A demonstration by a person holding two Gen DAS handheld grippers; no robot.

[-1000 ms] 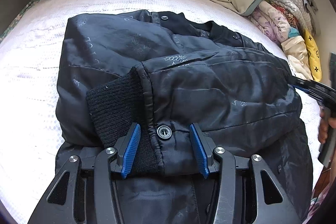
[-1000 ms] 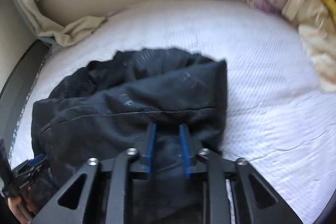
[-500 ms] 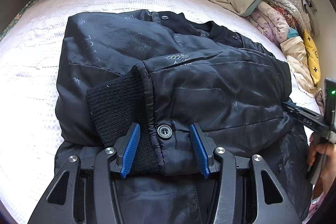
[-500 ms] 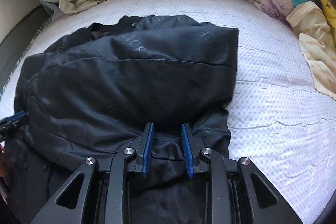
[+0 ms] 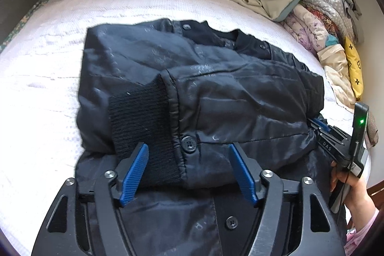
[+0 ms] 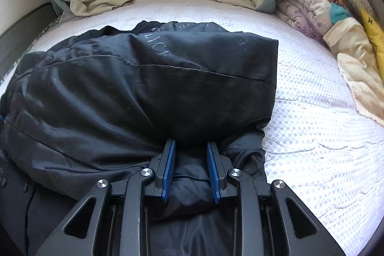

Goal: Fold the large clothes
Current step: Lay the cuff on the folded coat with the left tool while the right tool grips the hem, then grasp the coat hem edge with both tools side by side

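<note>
My left gripper (image 5: 188, 167) jaws apart, straddling the sleeve cuff (image 5: 141, 121) at 6 o'clock, my right gripper (image 6: 190, 163) jaws apart over the black jacket (image 6: 148, 92), folded on the white mattress (image 6: 312, 131).

**Black frames, blue pads**

Both tools are showing black linkage arms with silver screws; the left gripper (image 5: 189, 160) and right gripper (image 6: 190, 155) are wearing ribbed blue pads (image 5: 134, 174). The right hand (image 5: 350, 186) (bare skin, pink cuff) is showing beside a green light.
</note>
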